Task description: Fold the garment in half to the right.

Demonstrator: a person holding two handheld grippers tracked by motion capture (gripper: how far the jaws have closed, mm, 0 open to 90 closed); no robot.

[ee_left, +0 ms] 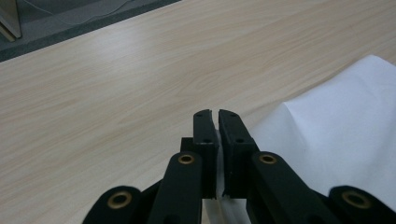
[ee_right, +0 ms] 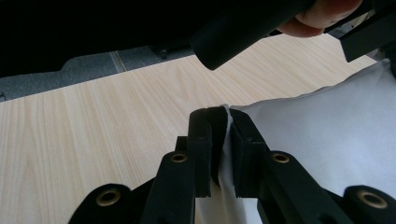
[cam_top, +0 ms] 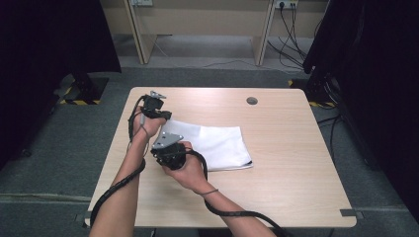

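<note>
Pinching the left edge of the folded white cloth at centre frame, the left gripper and right gripper both have jaws closed on fabric. Each bite looks thin; I judge an uneven pull could slip one edge free onto the pale wooden table.

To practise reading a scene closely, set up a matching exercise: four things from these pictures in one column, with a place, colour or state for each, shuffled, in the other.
1. white cloth
2. left gripper
3. table
4. round grommet

A. light wood
B. far side of tabletop
C. shut on an edge
D. folded, lying flat

Pairs: 1-D, 2-C, 3-A, 4-B
</note>
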